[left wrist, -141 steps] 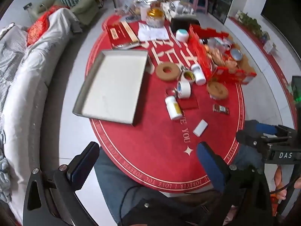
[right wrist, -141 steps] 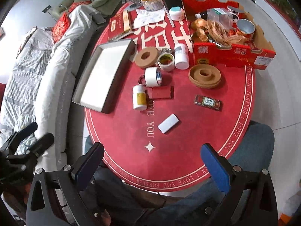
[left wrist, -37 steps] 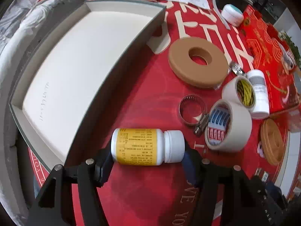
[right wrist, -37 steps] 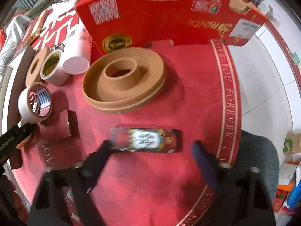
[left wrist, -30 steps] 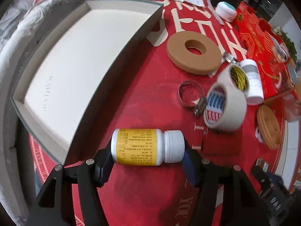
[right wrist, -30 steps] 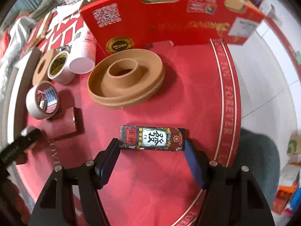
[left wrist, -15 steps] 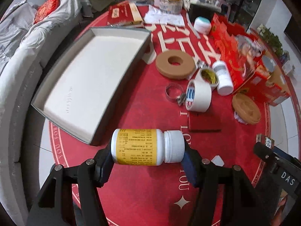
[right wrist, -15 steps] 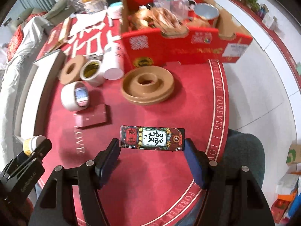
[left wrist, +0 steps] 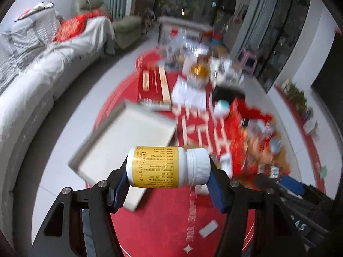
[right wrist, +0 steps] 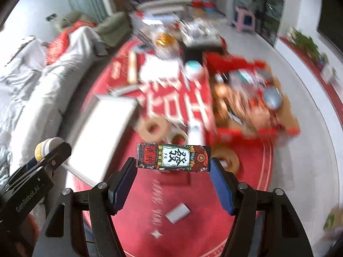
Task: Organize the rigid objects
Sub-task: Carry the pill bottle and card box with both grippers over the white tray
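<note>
Left gripper (left wrist: pixel 168 169) pinches a white pill bottle (left wrist: pixel 168 167) end to end, yellow label sideways, held above the red mat (left wrist: pixel 158 220). Right gripper (right wrist: pixel 173 164) clamps a small patterned box (right wrist: pixel 173 156) by its short ends, also aloft. Right view alone shows the tan ring (right wrist: pixel 153 128) beside the shallow white tray (right wrist: pixel 103 137); left view hides the ring behind the bottle. Background blurred.

Motion blur smears the counter (left wrist: pixel 154 224) and the red box (right wrist: pixel 253 98) (its contents unreadable). The pill bottle (left wrist: pixel 167 167) hides the tray's (left wrist: pixel 133 132) near corner.
</note>
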The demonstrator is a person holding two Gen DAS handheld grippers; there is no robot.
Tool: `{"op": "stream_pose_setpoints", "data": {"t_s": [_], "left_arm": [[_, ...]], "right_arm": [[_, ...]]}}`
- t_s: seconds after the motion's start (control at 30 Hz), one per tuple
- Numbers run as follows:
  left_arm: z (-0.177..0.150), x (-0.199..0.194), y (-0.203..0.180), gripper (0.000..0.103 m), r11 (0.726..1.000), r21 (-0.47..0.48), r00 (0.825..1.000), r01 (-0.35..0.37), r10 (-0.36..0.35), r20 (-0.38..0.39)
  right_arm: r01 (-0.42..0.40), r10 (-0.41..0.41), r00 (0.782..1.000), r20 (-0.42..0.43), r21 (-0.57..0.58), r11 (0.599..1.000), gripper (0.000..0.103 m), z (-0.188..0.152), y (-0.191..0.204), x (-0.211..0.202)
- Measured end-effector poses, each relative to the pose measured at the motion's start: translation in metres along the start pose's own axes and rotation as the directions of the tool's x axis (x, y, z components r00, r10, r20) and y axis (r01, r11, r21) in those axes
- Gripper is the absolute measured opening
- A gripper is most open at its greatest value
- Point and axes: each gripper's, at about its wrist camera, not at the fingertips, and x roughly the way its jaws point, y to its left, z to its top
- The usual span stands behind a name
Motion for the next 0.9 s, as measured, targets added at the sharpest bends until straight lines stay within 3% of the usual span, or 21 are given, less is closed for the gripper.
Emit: {"op": "stream_pose_setpoints", "data": {"t_s": [0.17, 0.37, 0.57, 0.7, 0.9], "left_arm": [[0.051, -0.034, 0.018, 0.067, 0.998, -0.043, 0.993, -0.035, 0.039, 0.114], [0.088, -0.047, 0.056, 0.067, 0.982, -0.096, 0.961, -0.163, 0.180, 0.209], [0.073, 0.009, 0.100, 0.067, 0.953, -0.161, 0.954, -0.255, 0.275, 0.119], [0.043, 0.068, 0.119, 0.067, 0.949, -0.170, 0.963, -0.264, 0.270, 0.010], [0.008, 0.139, 0.131, 0.067, 0.936, -0.162, 0.945, -0.312, 0.289, -0.152]], "right_arm": [[-0.069, 0.073, 0.996, 0.054, -0.074, 0.995, 0.070, 0.052, 0.042, -0.028], [-0.096, 0.122, 0.982, 0.144, -0.177, 0.980, 0.070, 0.098, 0.092, -0.054], [-0.137, 0.167, 0.977, 0.135, -0.209, 0.968, 0.070, 0.117, 0.128, -0.025], [-0.159, 0.171, 0.984, 0.048, -0.197, 0.967, 0.070, 0.105, 0.137, 0.033], [-0.161, 0.143, 0.984, -0.111, -0.172, 0.972, 0.070, 0.071, 0.138, 0.122]]}}
